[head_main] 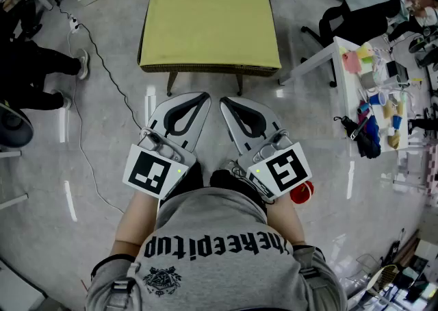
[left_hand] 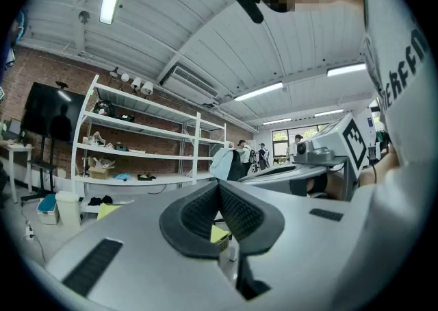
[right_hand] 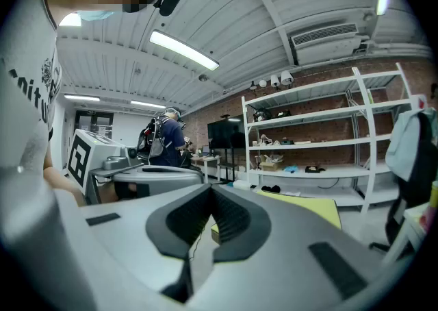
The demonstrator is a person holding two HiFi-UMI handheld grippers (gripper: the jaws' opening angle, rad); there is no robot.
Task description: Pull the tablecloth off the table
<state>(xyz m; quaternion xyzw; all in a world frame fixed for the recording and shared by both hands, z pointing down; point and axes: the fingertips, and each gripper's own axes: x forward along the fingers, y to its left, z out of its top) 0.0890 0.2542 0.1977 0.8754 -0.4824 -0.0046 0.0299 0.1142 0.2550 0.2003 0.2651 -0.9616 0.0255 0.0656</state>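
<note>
A yellow tablecloth covers a small square table that stands ahead of me on the grey floor. My left gripper and right gripper are held side by side near my chest, short of the table's near edge, both shut and empty. In the left gripper view the left gripper has its jaws meeting, with a bit of yellow tablecloth visible beyond. The right gripper view shows the right gripper closed too, and the tablecloth lies to the right of it.
A white desk crowded with cups and small items stands to the right. A cable trails over the floor at left, near a seated person's legs. A red object lies by my right forearm. White shelving lines the brick wall.
</note>
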